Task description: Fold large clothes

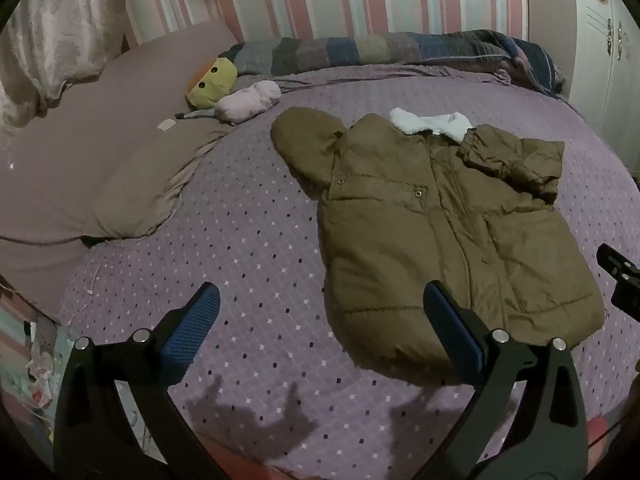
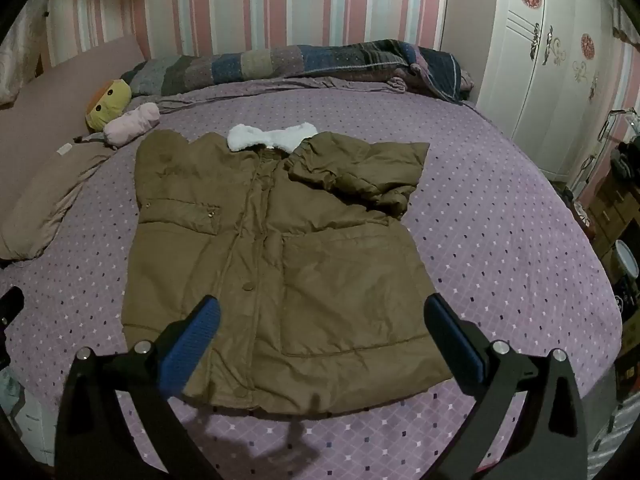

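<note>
Striped wall (image 2: 248,4), white wardrobe (image 2: 536,64), purple bed (image 2: 500,216)

Bed (image 2: 500,208) bears jacket (image 2: 280,264), pillow (image 2: 44,208), plush toy (image 2: 108,104).

One olive padded coat (image 2: 276,264) with one white fleece collar (image 2: 272,138), one yellow plush toy (image 2: 109,104), one pink bundle (image 2: 132,124), one tan pillow (image 2: 44,200), one rolled patchwork quilt (image 2: 296,62), one white wardrobe (image 2: 544,72), two grippers: left gripper (image 1: 320,312), right gripper (image 2: 320,314)

**Left wrist view: coat flat on bed**

Olive coat (image 1: 440,216) lies front-up on purple bedspread (image 1: 240,240), white collar (image 1: 430,122) at the far end. Left gripper (image 1: 320,320) hovers above the hem, jaws spread, holding nothing. Yellow plush toy (image 1: 212,82) near pillow (image 1: 132,184).
</note>
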Demonstrator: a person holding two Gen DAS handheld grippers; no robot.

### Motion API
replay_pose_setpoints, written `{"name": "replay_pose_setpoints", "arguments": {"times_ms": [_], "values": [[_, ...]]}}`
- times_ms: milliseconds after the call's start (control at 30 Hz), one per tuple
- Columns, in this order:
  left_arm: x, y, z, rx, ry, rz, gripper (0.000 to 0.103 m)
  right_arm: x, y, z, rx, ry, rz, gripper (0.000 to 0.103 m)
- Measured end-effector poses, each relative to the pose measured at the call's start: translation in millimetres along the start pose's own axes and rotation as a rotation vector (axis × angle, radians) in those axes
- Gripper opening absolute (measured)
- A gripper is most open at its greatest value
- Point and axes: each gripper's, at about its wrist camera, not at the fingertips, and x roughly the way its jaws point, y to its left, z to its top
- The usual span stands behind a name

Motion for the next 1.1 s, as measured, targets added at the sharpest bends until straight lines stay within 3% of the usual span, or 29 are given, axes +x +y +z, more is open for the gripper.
{"name": "replay_pose_setpoints", "arguments": {"times_ms": [1100], "values": [[-8.3, 11.2, 0.3, -0.013, -0.005, -0.011, 0.100, -12.4, -0.6, 1.4, 0.017, -0.037, 0.033, 0.102]]}}
